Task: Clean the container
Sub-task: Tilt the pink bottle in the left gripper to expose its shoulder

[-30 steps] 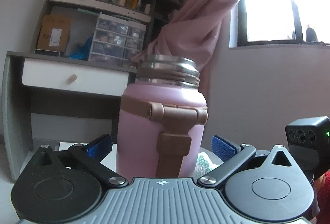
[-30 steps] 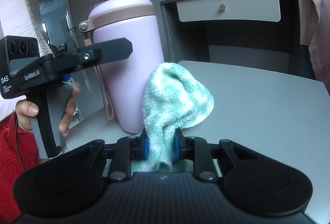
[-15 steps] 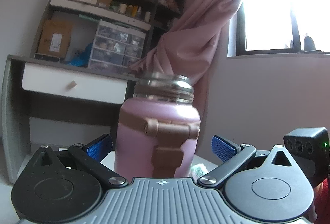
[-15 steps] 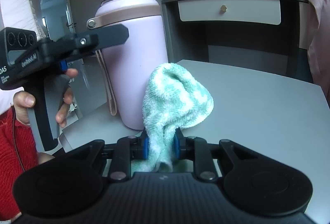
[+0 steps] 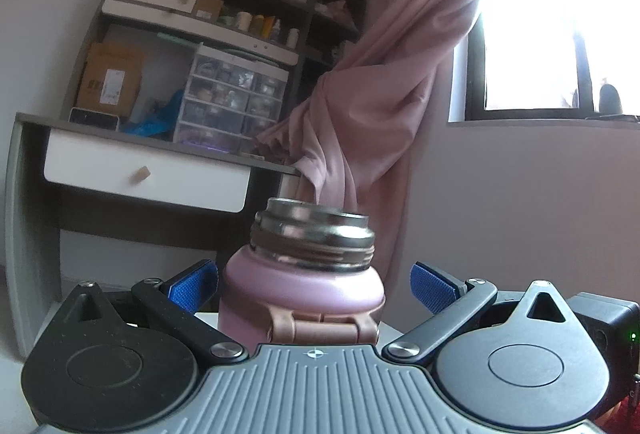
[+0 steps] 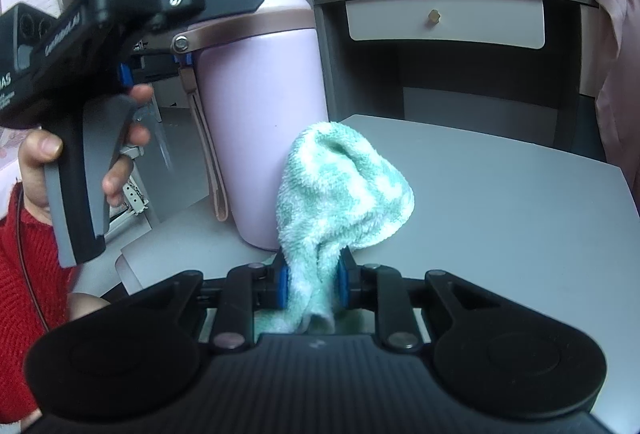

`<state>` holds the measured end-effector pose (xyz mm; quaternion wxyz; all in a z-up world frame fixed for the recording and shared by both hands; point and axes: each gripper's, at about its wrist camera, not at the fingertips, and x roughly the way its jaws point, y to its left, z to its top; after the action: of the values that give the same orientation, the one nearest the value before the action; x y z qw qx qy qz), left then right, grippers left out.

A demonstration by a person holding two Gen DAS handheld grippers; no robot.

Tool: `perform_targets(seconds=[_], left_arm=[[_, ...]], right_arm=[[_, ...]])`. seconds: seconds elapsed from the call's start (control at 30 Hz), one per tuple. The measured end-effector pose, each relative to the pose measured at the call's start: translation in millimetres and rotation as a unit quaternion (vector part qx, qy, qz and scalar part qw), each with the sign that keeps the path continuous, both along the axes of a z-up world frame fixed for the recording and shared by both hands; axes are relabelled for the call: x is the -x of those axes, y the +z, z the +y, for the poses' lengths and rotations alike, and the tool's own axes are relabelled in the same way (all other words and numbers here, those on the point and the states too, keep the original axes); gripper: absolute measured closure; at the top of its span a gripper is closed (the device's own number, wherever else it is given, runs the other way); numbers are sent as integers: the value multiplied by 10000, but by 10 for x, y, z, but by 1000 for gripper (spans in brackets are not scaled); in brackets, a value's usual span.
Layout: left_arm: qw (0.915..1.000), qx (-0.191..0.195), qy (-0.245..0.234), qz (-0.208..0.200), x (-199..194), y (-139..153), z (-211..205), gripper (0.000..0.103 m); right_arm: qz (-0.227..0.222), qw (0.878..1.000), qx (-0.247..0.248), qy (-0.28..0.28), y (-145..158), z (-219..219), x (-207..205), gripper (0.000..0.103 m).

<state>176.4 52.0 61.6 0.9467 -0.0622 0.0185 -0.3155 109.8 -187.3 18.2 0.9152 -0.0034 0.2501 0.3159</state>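
We are squeezing the green cloth (image 6: 344, 186) in our right gripper (image 6: 310, 288). Our left gripper (image 5: 314, 280) is wide apart around the pink bottle (image 5: 304, 274).

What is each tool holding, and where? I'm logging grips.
The right tool pinches the green cloth by its bunched lower end. The left tool holds nothing.

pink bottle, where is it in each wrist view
Left wrist: bottle low centre, between the open left gripper's fingers.
Right wrist: bottle upper left of centre, behind the cloth held by the right gripper.
Shared landmark: white drawer.
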Motion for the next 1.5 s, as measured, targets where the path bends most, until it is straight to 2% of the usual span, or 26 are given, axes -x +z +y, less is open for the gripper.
perform_targets(seconds=[0.13,0.27,0.37,0.4,0.47,0.63,0.8,1.0,1.13,1.23,1.33,1.5], left_arm=[[9999,-68,77,38,-31,32,-21,0],[9997,29,223,100,-70,46,17,0],[9986,166,211,448,-156,77,62,2],[9985,156,175,489,-169,81,63,4],[9991,131,128,386,-147,83,60,20],[9996,-185,141,145,-61,110,-19,21],[9995,-90,161,261,-99,123,45,21],[9993,-208,121,296,-98,136,44,21],[9991,-207,130,348,-118,195,58,21],[9991,-200,130,359,-135,258,73,21],[9991,-176,152,361,-129,238,80,21],[9992,-141,142,351,-145,230,93,21]], right_arm=[[-1,10000,3,-56,9,116,89,81],[-3,10000,-6,-48,7,113,83,81],[-1,10000,-16,-49,0,113,80,81],[1,10000,-18,-52,0,113,79,81],[-3,10000,-9,-53,2,114,81,81],[-1,10000,-18,-55,-6,114,77,81],[6,10000,-29,-45,-9,106,71,81],[-13,9999,-121,-121,37,98,104,81],[-484,9985,-235,-121,176,196,279,81],[-648,9960,-544,-280,293,228,325,81],[-576,9909,-1186,-290,378,200,285,81],[-555,9847,-1615,-354,378,197,266,81]])
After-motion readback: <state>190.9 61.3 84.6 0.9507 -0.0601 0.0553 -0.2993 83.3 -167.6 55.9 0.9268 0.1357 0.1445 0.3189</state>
